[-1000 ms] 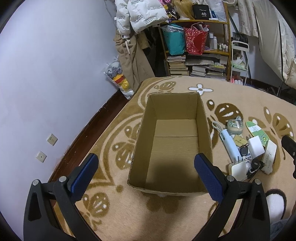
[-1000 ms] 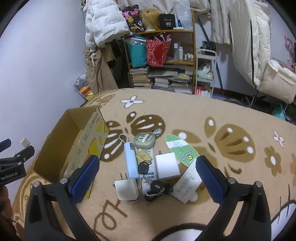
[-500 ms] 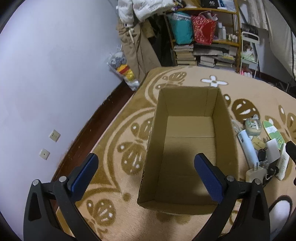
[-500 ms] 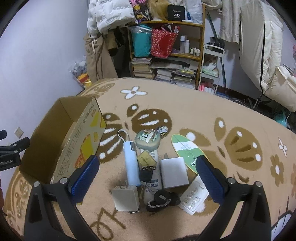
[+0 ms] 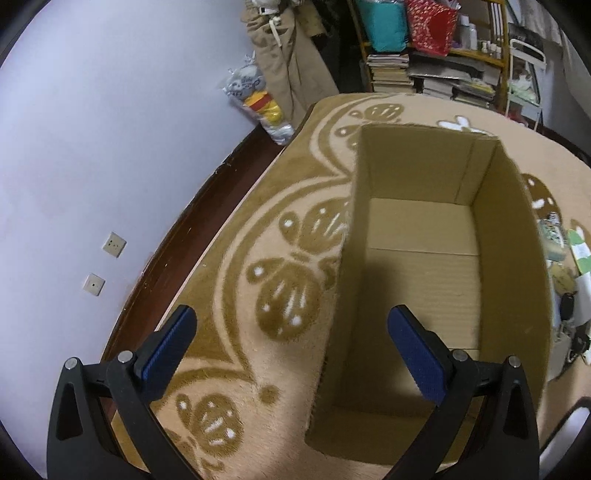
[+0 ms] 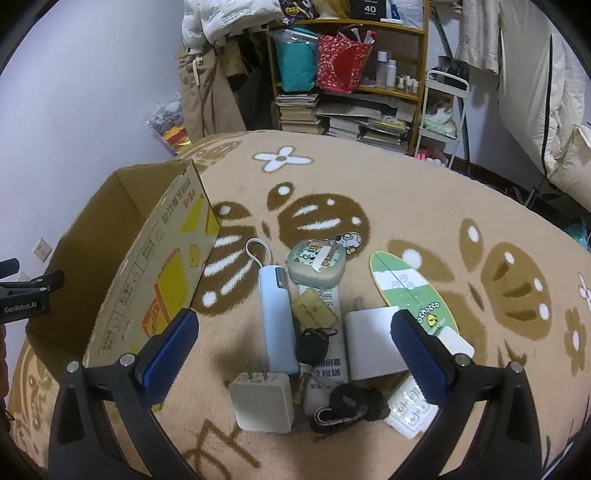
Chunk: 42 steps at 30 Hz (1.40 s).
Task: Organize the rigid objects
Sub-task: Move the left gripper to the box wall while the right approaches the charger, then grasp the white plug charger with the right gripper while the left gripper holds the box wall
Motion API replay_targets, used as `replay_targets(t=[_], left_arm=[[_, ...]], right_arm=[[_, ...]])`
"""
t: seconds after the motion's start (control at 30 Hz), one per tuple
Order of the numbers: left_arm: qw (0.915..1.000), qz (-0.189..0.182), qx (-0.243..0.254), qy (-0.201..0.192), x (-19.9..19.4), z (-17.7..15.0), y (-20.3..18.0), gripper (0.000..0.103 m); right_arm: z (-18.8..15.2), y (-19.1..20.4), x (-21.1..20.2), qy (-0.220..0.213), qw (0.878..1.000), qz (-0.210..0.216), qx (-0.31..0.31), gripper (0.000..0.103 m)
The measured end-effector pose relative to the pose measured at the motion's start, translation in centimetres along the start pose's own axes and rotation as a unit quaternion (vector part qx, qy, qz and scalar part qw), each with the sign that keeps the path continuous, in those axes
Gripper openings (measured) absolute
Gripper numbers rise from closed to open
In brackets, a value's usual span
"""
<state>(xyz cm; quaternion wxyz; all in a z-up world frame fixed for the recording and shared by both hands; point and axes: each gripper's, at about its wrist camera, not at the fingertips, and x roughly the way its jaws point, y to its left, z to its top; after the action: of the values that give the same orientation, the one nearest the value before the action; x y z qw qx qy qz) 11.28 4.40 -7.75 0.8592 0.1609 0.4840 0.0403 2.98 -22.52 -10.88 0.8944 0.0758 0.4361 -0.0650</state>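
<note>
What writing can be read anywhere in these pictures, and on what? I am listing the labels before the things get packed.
"GenRobot.AI": on the left gripper body, right wrist view.
"40": on the black box atop the shelf.
"ochacco", first letter hidden: on the green board.
Chinese print on the cardboard box side: too distorted to read.
Chinese print on the white packet: blurred.
Gold tag: too small.
Left wrist view: none readable.

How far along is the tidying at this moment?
Nothing is done yet: the cardboard box shows only a bare bottom. Nothing is in hand: the left tongs and right tongs are both open. Left to do: the blue power bank, white charger, car key and the other items beside them lie on the carpet.
</note>
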Motion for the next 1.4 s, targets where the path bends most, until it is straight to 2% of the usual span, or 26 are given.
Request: replay_targets(t=[0.23,0.5,0.7,0.77,0.87,0.9,0.97,1.07,1.4], left_arm=[[0.9994,0.019,-0.001,0.029,2.7,0.1,0.3,0.102],[0.9986,0.031,0.004,0.044,4.0,-0.2,-0.2,0.093],[0.9982,-0.01,-0.005,0.06,4.1,-0.3,-0.6,0.066],[0.9975,-0.032,-0.008,0.062,4.1,-0.3,-0.7,0.047],[0.9945,-0.067,-0.017,0.078,4.3,-0.5,-0.9,0.029],[0.9936,-0.074,-0.022,0.083,4.4,-0.7,-0.9,0.026],[0.9909,-0.087,-0.034,0.097,4.4,-0.8,-0.9,0.017],[0.9902,-0.094,-0.038,0.096,4.0,-1.0,-0.9,0.015],[0.9922,-0.082,-0.031,0.089,3.9,-1.1,-1.3,0.016]], right_arm=[[-0.4,0.3,1.7,0.021,1.0,0.009,-0.003,0.103],[-0.8,0.1,3.0,0.044,0.999,0.013,-0.001,0.103],[-1.1,0.4,3.5,0.061,0.998,0.03,-0.002,0.097],[-1.4,0.6,3.7,0.071,0.997,0.034,-0.007,0.097],[-1.8,1.0,4.2,0.086,0.996,0.032,-0.017,0.091],[-1.9,1.0,4.3,0.09,0.995,0.032,-0.018,0.087],[-2.3,1.0,4.8,0.104,0.994,0.037,-0.016,0.086],[-2.8,0.8,5.6,0.123,0.992,0.031,-0.019,0.077],[-3.5,1.2,4.8,0.134,0.99,0.025,-0.021,0.077]])
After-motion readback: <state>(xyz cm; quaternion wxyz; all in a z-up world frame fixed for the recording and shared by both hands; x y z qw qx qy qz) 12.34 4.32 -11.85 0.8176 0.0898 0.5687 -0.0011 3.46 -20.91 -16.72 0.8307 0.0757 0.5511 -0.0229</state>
